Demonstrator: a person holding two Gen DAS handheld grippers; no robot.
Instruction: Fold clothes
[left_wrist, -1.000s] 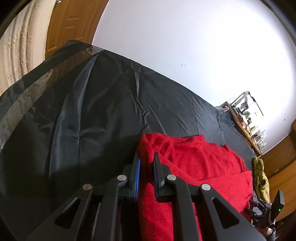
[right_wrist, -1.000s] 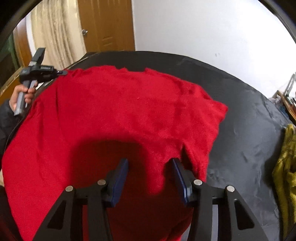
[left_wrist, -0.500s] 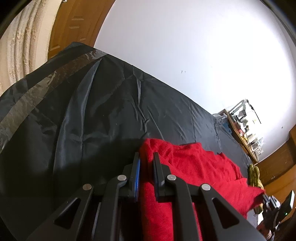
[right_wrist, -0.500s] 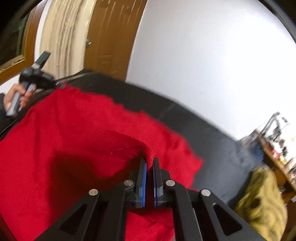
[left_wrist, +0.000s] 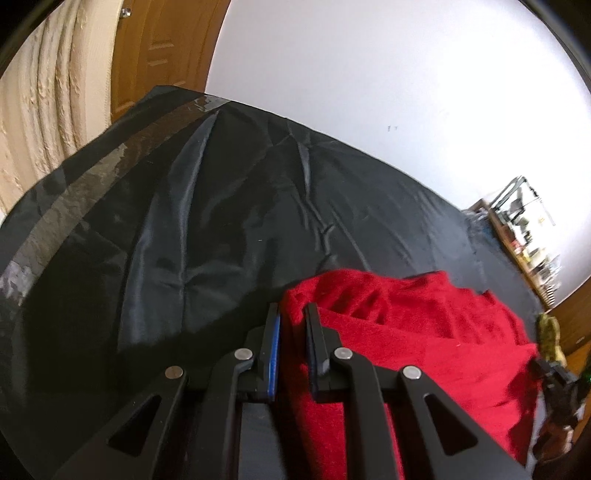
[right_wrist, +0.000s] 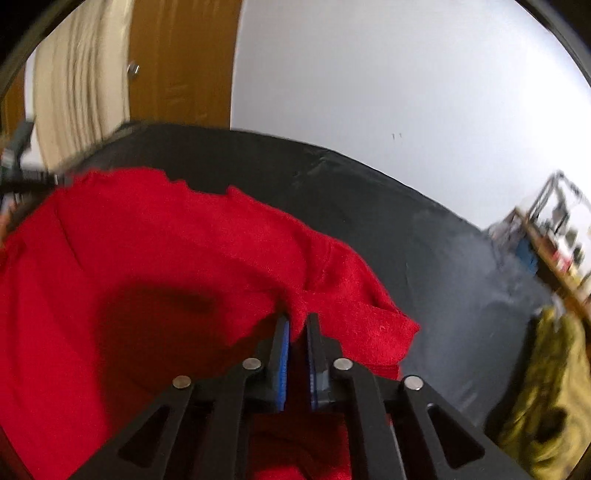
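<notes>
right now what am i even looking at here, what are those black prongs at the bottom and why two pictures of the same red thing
No robot here: a person holds a two-finger gripper tool in each hand, each with a wide-angle camera looking along its fingers. The black prongs are those fingers.

One picture is from the left gripper, the other from the right gripper.

A fuzzy red garment lies on a surface covered with wrinkled black sheet. An olive-yellow cloth sits off to the side.

Each gripper has a fold of the red fabric pinched between its blue-lined pads, at different parts of the garment. The jaws read as easing open slightly, yet fabric is gripped in both.
</notes>
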